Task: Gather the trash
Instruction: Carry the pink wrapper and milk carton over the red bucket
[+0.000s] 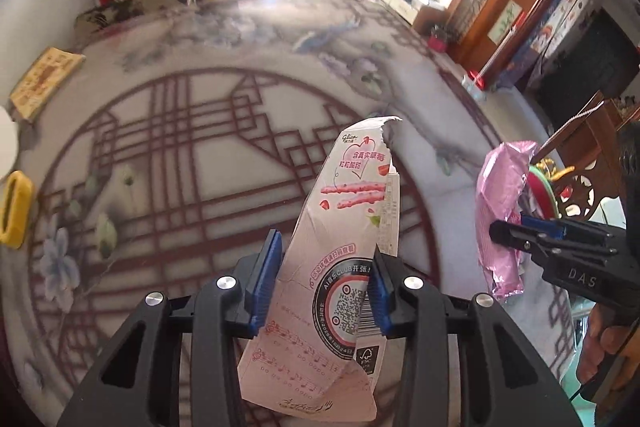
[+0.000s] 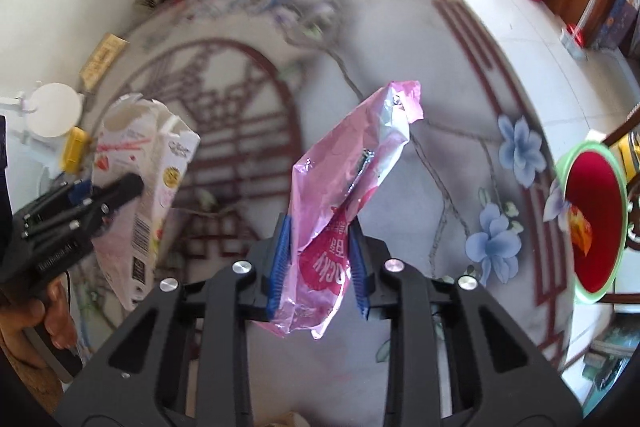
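Trash in hand, both pieces lifted off the worktop (image 1: 208, 155): left gripper (image 1: 320, 291) jaws clamped on torn snack box (image 1: 344, 227), right gripper (image 2: 320, 259) jaws clamped on pink foil wrapper (image 2: 344, 195). Pickup looks done; drop-off left, likely green-rimmed bin (image 2: 592, 219) just past the worktop edge.

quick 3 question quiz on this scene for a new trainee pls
1. True or false: the left gripper holds the torn white and pink cardboard snack box.
2. What does the right gripper clamp? A) crinkled pink foil wrapper B) yellow block C) nothing
3. Which side of the right wrist view shows the green-rimmed bin with red liner?

Key: 1 true; 2 A; 3 right side, beyond the patterned table's edge.
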Available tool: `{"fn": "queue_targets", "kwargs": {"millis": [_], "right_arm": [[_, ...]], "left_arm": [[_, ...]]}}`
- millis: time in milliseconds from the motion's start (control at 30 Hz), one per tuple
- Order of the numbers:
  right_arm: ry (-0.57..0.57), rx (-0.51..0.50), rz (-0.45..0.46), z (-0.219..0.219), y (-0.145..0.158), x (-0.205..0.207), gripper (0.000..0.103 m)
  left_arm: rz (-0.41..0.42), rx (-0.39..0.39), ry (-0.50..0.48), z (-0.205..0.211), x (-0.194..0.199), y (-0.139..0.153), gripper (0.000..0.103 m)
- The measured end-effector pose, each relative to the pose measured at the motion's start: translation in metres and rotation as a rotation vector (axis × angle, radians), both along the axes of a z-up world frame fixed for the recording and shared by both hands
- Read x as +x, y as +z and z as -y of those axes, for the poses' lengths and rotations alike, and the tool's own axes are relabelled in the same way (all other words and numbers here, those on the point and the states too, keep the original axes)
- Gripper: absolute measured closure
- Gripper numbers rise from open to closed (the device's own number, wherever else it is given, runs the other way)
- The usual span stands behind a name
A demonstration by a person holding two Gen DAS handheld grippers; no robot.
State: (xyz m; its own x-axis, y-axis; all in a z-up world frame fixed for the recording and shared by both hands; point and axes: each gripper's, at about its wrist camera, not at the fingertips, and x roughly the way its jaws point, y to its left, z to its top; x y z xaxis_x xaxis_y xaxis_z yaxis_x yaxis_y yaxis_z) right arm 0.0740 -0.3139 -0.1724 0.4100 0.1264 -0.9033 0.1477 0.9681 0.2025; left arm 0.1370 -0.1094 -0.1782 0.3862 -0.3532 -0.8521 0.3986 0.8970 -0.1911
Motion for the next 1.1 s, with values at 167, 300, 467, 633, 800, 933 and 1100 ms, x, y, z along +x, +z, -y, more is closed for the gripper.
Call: {"fn": "queue_targets", "kwargs": {"millis": [167, 300, 467, 633, 800, 933, 1100], "right_arm": [[0.041, -0.020, 0.078, -0.014, 0.031, -0.010, 0.075], [0.057, -0.022, 0.126, -0.015, 0.052, -0.027, 0.075], [0.056, -0.025, 0.169, -0.015, 0.068, -0.044, 0.075], [0.042, -0.016, 0.197, -0.006, 0.078, -0.066, 0.075], [0.022, -0.006, 0.214, 0.009, 0.084, -0.082, 0.075], [0.007, -0.008, 0.238, 0.023, 0.091, -0.096, 0.075], [-0.014, -0.003, 0.247, 0.044, 0.095, -0.113, 0.075]], "left_arm": [[0.063, -0.007, 0.021, -0.005, -0.021, 0.026, 0.065], [0.103, -0.021, 0.034, -0.007, -0.033, 0.046, 0.065], [0.135, -0.037, 0.042, -0.005, -0.051, 0.064, 0.065], [0.146, -0.043, 0.037, 0.003, -0.067, 0.072, 0.065], [0.154, -0.042, 0.031, 0.015, -0.081, 0.077, 0.065], [0.166, -0.044, 0.018, 0.030, -0.090, 0.083, 0.065], [0.179, -0.053, -0.002, 0.053, -0.102, 0.089, 0.065]]}}
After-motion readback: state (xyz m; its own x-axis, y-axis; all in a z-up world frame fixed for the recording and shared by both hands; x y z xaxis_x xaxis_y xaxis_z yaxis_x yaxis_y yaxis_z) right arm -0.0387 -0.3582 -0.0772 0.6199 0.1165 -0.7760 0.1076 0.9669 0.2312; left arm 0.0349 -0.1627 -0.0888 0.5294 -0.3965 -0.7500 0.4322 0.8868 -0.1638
